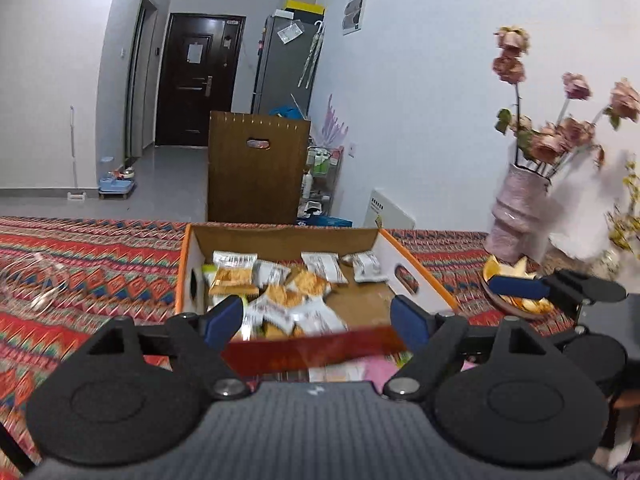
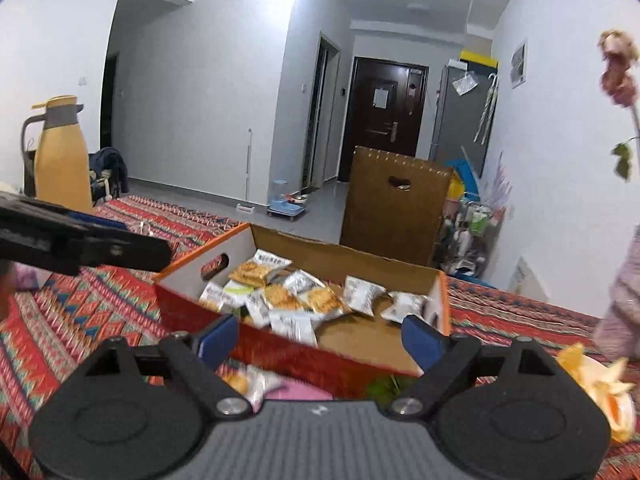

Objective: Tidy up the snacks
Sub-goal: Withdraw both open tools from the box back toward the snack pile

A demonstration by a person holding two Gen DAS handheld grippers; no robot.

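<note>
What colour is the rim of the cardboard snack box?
Orange along the side rims of the snack box, with a red front wall; the left wrist view shows it best.

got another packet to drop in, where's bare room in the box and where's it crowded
Inside the cardboard box, the bare brown floor lies at the near right, bordered by the right wall with its handle hole and the red front wall. The snack packets crowd the left and middle. Outside, the patterned cloth left of the box is mostly free.
</note>
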